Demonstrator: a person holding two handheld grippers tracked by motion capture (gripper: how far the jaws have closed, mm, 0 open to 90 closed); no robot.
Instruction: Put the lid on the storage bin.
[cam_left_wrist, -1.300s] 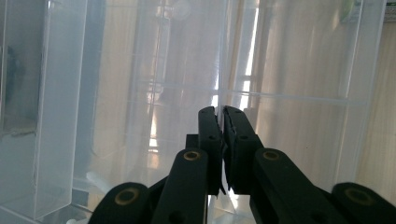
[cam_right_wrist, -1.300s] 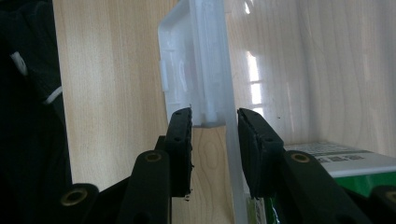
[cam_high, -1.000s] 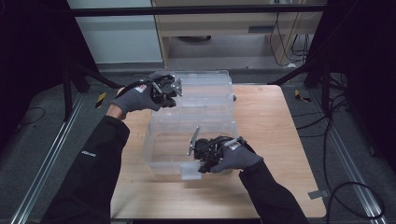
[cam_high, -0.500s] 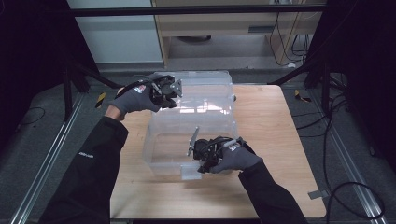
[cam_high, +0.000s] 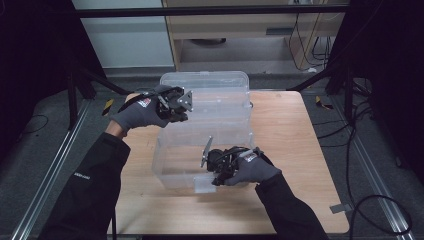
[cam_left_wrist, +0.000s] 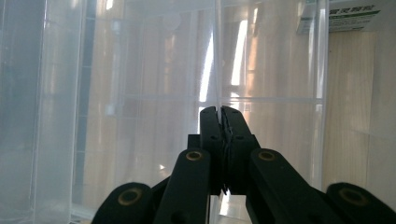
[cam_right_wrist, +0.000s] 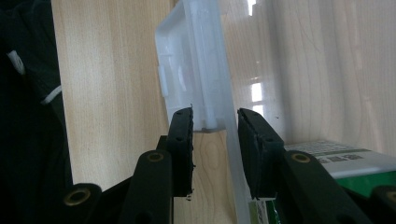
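A clear plastic storage box (cam_high: 172, 167) stands on the wooden table (cam_high: 300, 150). Its clear lid (cam_high: 215, 92) is tilted up over the far side. My left gripper (cam_high: 179, 107) is shut on the lid's left edge. In the left gripper view the jaws (cam_left_wrist: 219, 112) pinch a thin clear sheet edge-on. My right gripper (cam_high: 216, 169) is at the box's near wall. In the right gripper view its jaws (cam_right_wrist: 215, 126) clamp the wall and a white latch tab (cam_right_wrist: 191, 79) on the rim. A green-and-white carton (cam_right_wrist: 336, 156) lies inside the box.
The carton's label (cam_left_wrist: 348, 14) shows through the clear plastic in the left gripper view. Bare table runs to the right of the box. Dark frame rails and cables (cam_high: 350, 130) surround the table on the floor.
The left hand has shifted a little with the lid's edge, and the lid stands slightly more raised. The right hand and the box have kept still.
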